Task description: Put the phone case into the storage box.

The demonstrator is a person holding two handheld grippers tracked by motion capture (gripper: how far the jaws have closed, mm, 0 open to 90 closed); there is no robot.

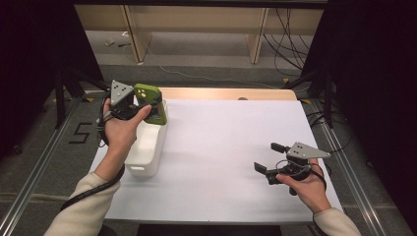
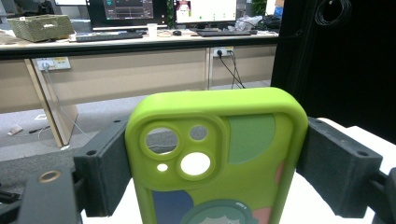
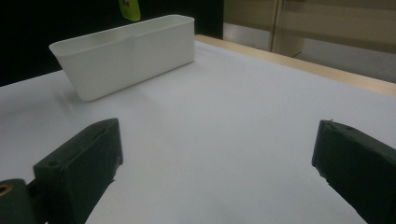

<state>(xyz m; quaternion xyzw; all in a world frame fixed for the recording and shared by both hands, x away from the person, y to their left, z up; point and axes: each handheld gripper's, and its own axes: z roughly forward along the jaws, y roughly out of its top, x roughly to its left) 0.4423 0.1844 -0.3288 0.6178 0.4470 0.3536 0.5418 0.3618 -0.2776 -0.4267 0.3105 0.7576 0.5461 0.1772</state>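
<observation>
While the left gripper [image 1: 140, 104] hangs over the far end of the white bin [image 1: 146, 147], its two black jaws are clamped on the long edges of a green phone case [image 1: 151, 103], one pad against each side. In the left gripper view the case [image 2: 219, 158] stands upright between the pads, camera cut-outs at the top, with patches of darker green, blue and pink printed on its back. From the high view the case is above the bin's far rim; whether its lower end touches the bin I cannot tell, since the hand and the case itself cover that spot. The bin stands on the white table [image 1: 226, 147], lengthwise along the left edge, its near end toward the person's left sleeve [image 1: 81, 206]. Well to the right of the bin, near the table's right edge, the right gripper [image 1: 268, 158] is held low over the sheet, its jaws standing wide apart with nothing between them. In the right gripper view that gripper [image 3: 215, 168] faces the bin [image 3: 126, 56] across bare table.
</observation>
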